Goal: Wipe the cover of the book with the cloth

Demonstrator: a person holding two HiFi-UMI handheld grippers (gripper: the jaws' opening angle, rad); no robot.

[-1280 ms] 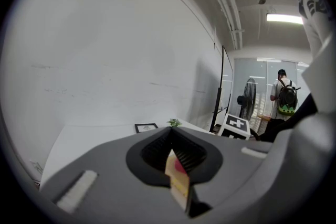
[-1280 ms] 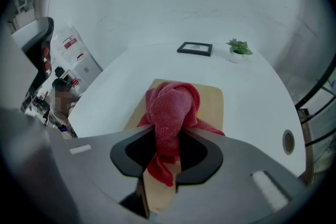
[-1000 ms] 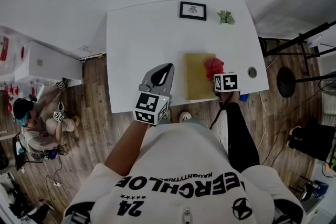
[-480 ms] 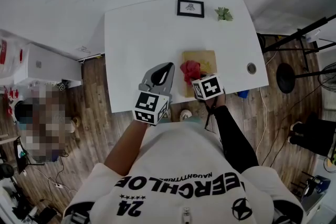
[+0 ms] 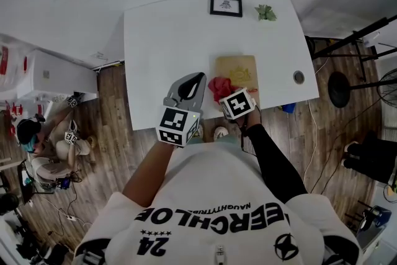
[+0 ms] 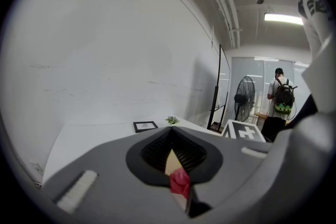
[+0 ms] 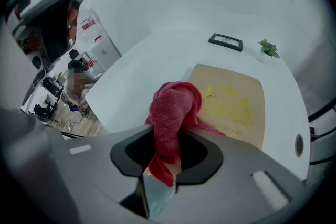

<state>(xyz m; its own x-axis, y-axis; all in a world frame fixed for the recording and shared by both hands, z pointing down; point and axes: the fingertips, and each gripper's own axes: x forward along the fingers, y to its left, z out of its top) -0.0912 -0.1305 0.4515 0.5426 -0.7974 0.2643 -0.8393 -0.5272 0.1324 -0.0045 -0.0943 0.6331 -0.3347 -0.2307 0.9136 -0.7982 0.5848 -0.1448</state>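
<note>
Right gripper (image 7: 168,136) clamps the red cloth (image 7: 173,105) on the book (image 7: 239,107) (left gripper (image 6: 171,136) closed, empty).

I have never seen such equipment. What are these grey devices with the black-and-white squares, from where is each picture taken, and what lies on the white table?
There is no robot here. A person holds a hand tool with two jaws, called a gripper, in each hand. The cubes with squares are part of these tools. The head view comes from a camera on the person's head, looking steeply down at the white table. The two gripper views come from cameras that ride on each gripper and look along its jaws. On the table lie a tan book, and at the far edge a small picture frame and a little green plant. The right gripper is shut on a red cloth, which is bunched over the book's left edge. The left gripper is shut and holds nothing, near the table's front edge.
</note>
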